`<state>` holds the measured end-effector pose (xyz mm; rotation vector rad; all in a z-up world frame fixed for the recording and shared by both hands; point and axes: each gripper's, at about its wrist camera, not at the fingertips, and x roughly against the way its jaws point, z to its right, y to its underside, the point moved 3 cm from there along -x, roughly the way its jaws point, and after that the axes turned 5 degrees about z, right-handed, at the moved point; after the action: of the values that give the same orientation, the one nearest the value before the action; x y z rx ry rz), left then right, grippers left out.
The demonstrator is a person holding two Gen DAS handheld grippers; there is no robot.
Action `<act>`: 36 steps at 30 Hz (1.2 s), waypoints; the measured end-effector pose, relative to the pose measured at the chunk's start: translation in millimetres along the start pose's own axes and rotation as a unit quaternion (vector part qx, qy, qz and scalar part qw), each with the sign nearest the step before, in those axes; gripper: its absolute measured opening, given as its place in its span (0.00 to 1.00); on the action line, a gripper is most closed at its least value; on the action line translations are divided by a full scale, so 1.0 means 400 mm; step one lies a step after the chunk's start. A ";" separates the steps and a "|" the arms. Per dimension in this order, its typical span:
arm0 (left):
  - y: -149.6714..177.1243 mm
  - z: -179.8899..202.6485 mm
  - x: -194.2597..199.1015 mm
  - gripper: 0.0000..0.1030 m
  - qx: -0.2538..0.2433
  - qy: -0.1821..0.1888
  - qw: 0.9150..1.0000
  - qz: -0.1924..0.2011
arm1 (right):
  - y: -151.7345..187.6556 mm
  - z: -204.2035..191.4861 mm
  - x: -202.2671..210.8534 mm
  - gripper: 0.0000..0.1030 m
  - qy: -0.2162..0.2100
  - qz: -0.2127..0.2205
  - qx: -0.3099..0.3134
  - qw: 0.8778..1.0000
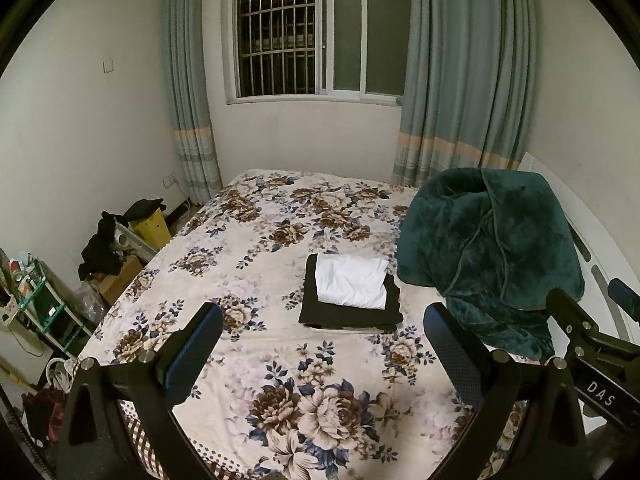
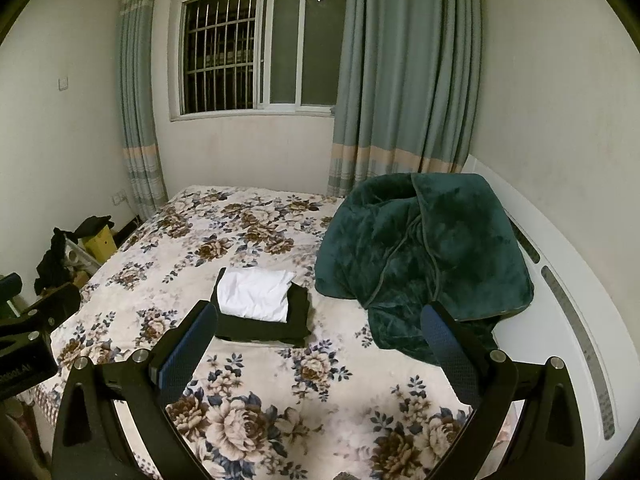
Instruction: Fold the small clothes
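White tee [image 1: 351, 281] on black garment [image 1: 320, 312]; floral bedspread [image 1: 256, 248]; teal blanket [image 1: 488, 240].

The white folded garment [image 1: 351, 281] covers much of the black folded garment [image 1: 349, 312] beneath it, so the black one's upper face is mostly hidden. Under the black piece a pale edge shows, too thin to tell what it is. The green blanket [image 1: 492, 248] hides the bed's [image 1: 248, 264] far right corner. Beside the bed, the small things on the green shelf rack [image 1: 38, 300] are too small to identify. The bed's near edge runs out of both views.
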<state>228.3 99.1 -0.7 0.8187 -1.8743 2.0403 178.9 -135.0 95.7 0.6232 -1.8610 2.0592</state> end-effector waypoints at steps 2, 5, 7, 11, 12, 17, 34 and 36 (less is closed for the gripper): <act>0.002 0.002 0.002 1.00 0.001 0.000 1.000 0.000 | -0.005 -0.002 0.003 1.00 -0.001 0.003 -0.001 1.000; 0.002 0.001 0.000 1.00 0.000 0.000 1.000 0.000 | 0.003 -0.001 0.008 1.00 -0.002 0.004 -0.002 1.000; 0.003 0.001 0.001 1.00 0.001 0.000 1.000 -0.001 | 0.009 0.000 0.010 1.00 -0.004 0.003 -0.002 1.000; 0.007 0.004 0.009 1.00 0.001 -0.002 1.000 -0.001 | 0.009 -0.001 0.009 1.00 -0.004 0.003 -0.002 1.000; 0.006 0.003 0.012 1.00 0.001 -0.004 1.000 -0.001 | 0.009 -0.001 0.010 1.00 -0.004 0.002 -0.003 1.000; 0.009 0.002 0.020 1.00 0.002 -0.006 1.000 -0.001 | 0.014 -0.003 0.010 1.00 -0.004 0.003 -0.003 1.000; 0.029 -0.006 0.046 1.00 0.008 -0.009 1.000 -0.001 | 0.038 -0.028 0.018 1.00 -0.008 -0.004 -0.003 1.000; 0.031 -0.005 0.055 1.00 0.006 -0.013 1.000 0.004 | 0.046 -0.029 0.023 1.00 -0.009 -0.005 -0.003 1.000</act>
<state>203.3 95.4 1.0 0.8462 -1.8842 2.0577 160.7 -126.4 83.8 0.6506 -1.8691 2.0464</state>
